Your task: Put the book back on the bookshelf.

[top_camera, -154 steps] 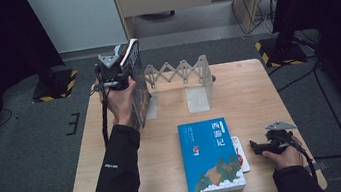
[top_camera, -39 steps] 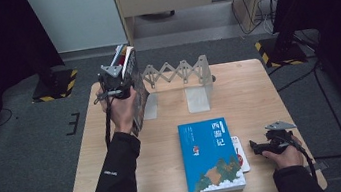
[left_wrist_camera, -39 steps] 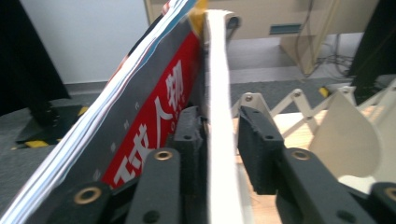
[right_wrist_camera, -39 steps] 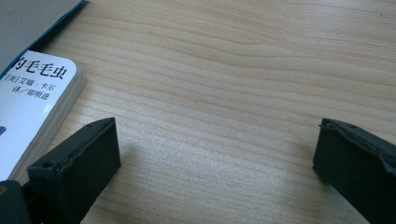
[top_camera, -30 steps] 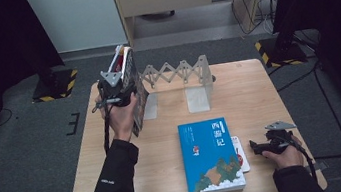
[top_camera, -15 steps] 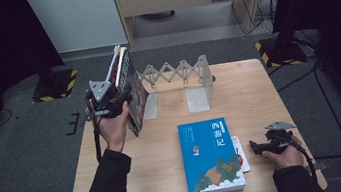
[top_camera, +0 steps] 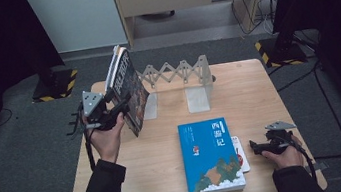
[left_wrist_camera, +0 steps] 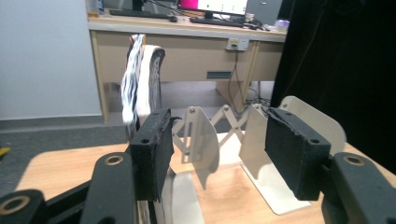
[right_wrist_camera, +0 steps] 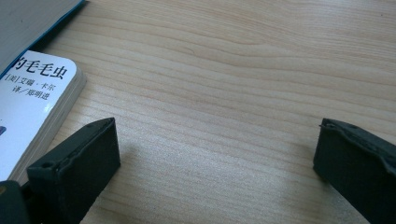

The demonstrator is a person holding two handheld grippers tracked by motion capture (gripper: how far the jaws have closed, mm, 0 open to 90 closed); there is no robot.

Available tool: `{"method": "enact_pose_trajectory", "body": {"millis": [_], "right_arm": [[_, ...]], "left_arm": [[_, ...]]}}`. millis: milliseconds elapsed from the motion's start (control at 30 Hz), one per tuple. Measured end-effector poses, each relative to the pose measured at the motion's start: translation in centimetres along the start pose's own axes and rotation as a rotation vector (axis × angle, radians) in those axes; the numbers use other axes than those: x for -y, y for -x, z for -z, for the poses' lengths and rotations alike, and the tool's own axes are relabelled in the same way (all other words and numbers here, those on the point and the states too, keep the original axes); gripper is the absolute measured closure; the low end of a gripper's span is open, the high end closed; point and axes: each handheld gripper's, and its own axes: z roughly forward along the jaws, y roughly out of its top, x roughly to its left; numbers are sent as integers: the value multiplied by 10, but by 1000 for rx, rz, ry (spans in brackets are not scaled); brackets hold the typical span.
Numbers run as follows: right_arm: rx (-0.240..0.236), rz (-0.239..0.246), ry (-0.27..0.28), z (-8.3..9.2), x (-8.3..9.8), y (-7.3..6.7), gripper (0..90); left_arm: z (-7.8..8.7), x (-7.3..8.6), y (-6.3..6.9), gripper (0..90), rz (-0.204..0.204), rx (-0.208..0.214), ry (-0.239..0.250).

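A few books (top_camera: 127, 87) stand leaning at the left end of a beige accordion book rack (top_camera: 180, 72). My left gripper (top_camera: 122, 105) sits just left of them, low on their side. Its jaws have just been opening and now stand open. In the left gripper view the books (left_wrist_camera: 140, 77) rise behind the left pad (left_wrist_camera: 152, 154), and only the rack's plates (left_wrist_camera: 203, 137) show between the jaws of my left gripper (left_wrist_camera: 224, 149). My right gripper (top_camera: 256, 145) rests open on the table, right of a blue book (top_camera: 210, 155).
A small white book (right_wrist_camera: 32, 102) lies under the blue book's right edge, close to the left jaw of my right gripper (right_wrist_camera: 215, 154). The wooden table (top_camera: 259, 93) ends just left of my left hand. Desks and cables stand beyond the far edge.
The left hand has drawn back to the left, toward the table's left edge, and its jaws have spread off the books. The books stay leaning in the rack. The right hand has not moved.
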Motion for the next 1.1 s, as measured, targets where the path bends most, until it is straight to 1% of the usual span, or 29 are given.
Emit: {"method": "enact_pose_trajectory", "body": {"millis": [33,100,133,167,200,233,267,333,400,433,467,500,533,567,633,667,733,867,900,933,1000,1033,1100], "right_arm": [[0,0,0,0,0,0,6],[0,-1,0,0,0,0,6],[0,-1,0,0,0,0,6],[0,0,0,0,0,0,6],[0,0,0,0,0,0,6],[0,0,0,0,0,0,6],[0,0,0,0,0,0,6],[0,0,0,0,0,0,6],[0,0,0,0,0,0,6],[0,0,0,0,0,0,6],[0,0,0,0,0,0,6],[0,0,0,0,0,0,6],[0,0,0,0,0,0,6],[0,0,0,0,0,0,6],[0,0,0,0,0,0,6],[0,0,0,0,0,0,6],[0,0,0,0,0,0,6],[0,1,0,0,0,0,6],[0,1,1,0,0,0,6],[0,0,1,0,0,0,6],[0,0,1,0,0,0,6],[-1,-2,1,0,0,0,6],[0,-2,1,0,0,0,10]], "left_arm": [[1,2,0,403,1,10,-2],[6,8,-1,398,-11,19,-11],[6,8,-1,395,-11,19,-11],[8,13,-2,394,-8,26,-21],[8,13,-2,394,-8,26,-21],[10,18,-4,392,-5,39,-29],[10,18,-4,391,-5,39,-29],[12,24,-4,386,1,50,-32],[13,31,-5,385,2,60,-49],[13,39,-5,383,4,65,-68],[13,39,-5,381,4,65,-68],[13,42,-5,381,13,75,-83],[11,48,-5,378,31,94,-109],[11,48,-5,378,31,94,-109],[10,55,-2,374,19,99,-131],[10,55,-2,374,19,99,-131],[8,60,1,372,21,109,-145],[5,69,4,366,10,126,-159],[3,75,7,362,-4,130,-175],[2,77,8,361,-9,134,-186],[0,79,10,361,-13,136,-192],[-1,81,11,361,-20,137,-202],[-3,86,13,361,-21,147,-224]]}}
